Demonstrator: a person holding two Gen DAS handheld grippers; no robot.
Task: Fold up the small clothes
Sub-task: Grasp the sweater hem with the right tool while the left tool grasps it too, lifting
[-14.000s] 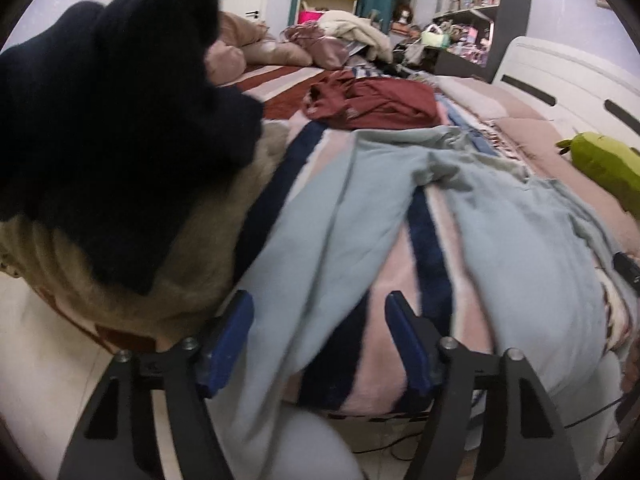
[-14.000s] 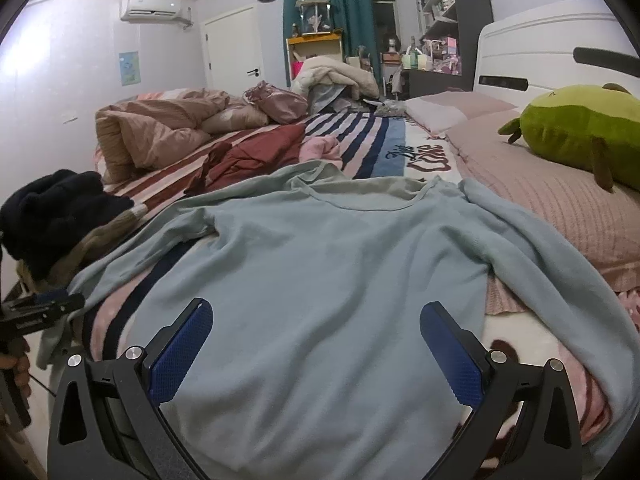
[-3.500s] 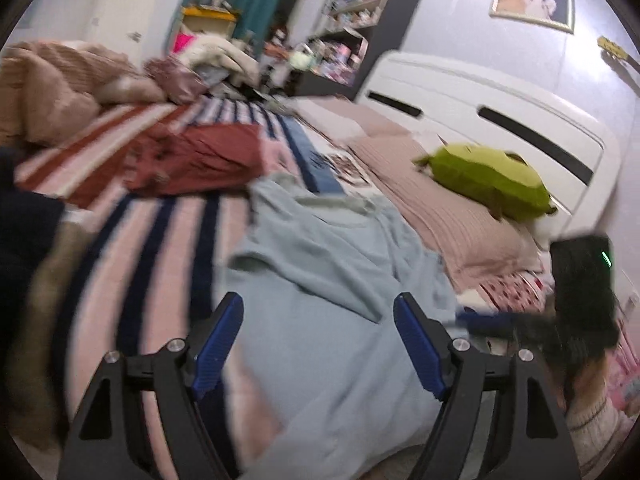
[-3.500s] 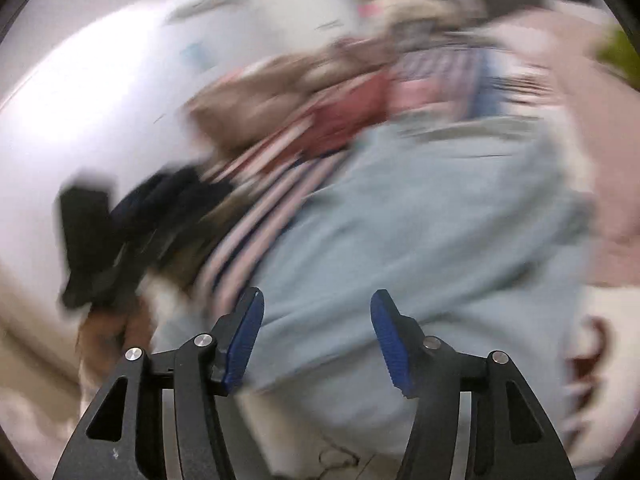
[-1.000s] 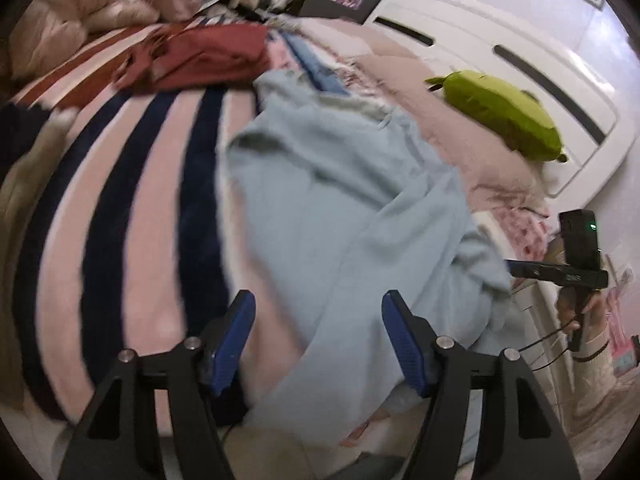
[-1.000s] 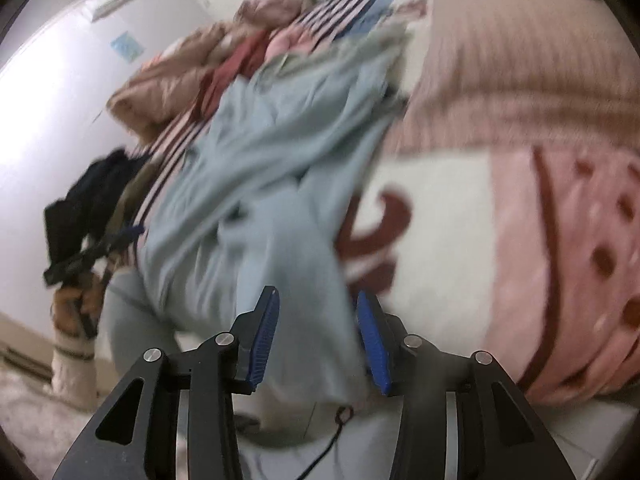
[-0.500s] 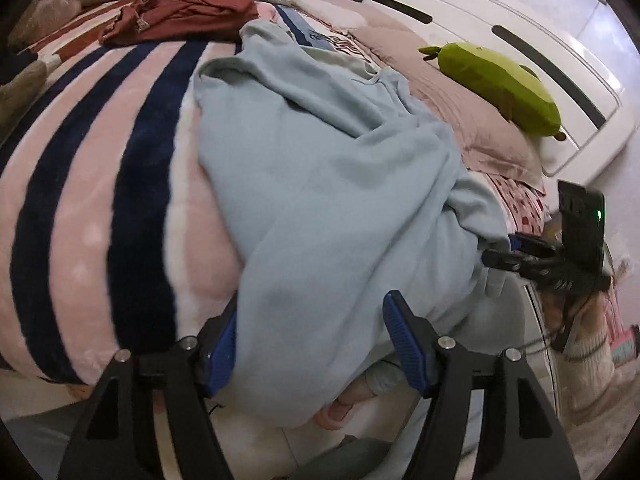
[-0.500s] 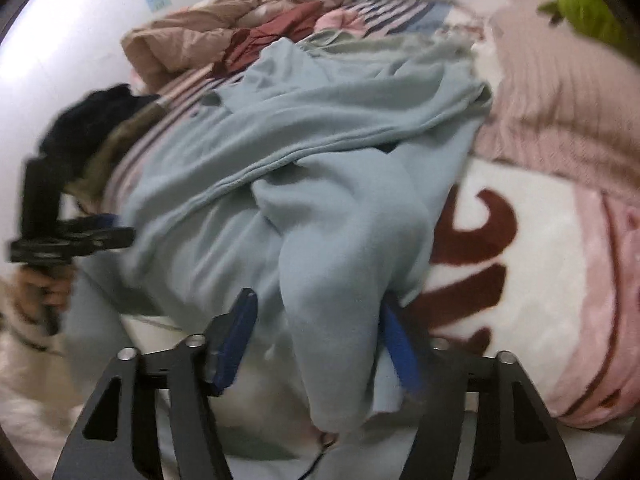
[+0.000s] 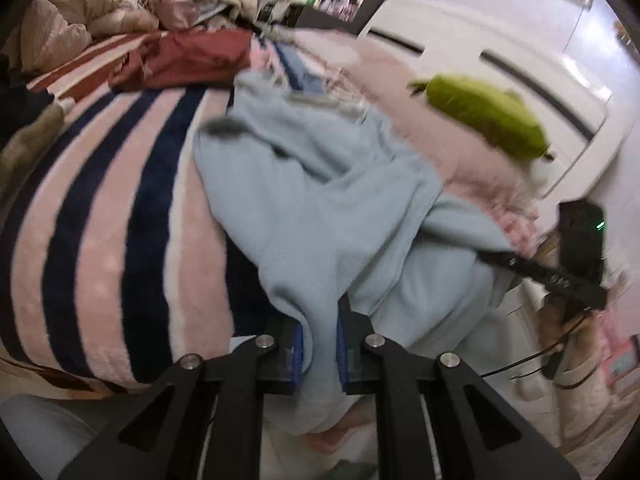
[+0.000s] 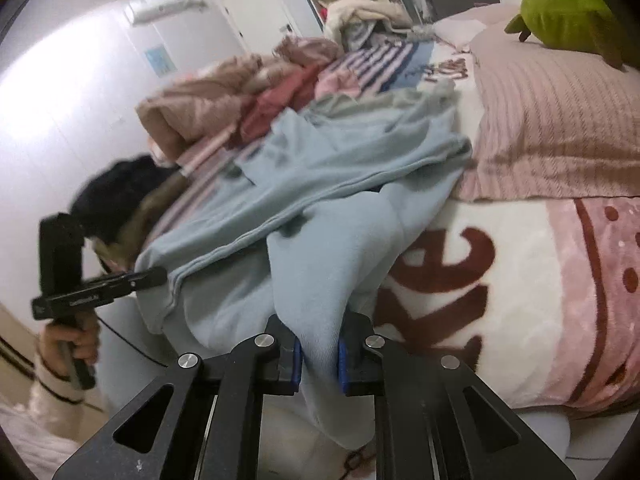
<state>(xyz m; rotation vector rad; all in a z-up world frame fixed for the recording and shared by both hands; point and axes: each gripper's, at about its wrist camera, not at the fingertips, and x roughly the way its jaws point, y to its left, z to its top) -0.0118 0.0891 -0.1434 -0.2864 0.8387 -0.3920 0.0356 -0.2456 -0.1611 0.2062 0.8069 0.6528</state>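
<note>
Both tongs, left (image 9: pixel 319 346) and right (image 10: pixel 319 360), are closing, pinching the light blue fleece sweatshirt's (image 9: pixel 320 200) hem at the bed's (image 9: pixel 100 220) near edge. Looks like the bottom-up fold; next, carry it toward the collar.

A: On your left the striped blanket (image 9: pixel 100 208) lies bare and flat, so you could pass a gripper there. The dark red garment (image 9: pixel 188 60) closes off its far end.

B: And on your right?

A: The ribbed pink pillow (image 10: pixel 560 128) rises just beside the light blue top (image 10: pixel 340 184), with the green plush toy (image 10: pixel 568 12) lying on it. Nearer you, the lettered blanket (image 10: pixel 520 288) is open. At the left edge, the dark clothes pile (image 10: pixel 120 188) stands in your way.
</note>
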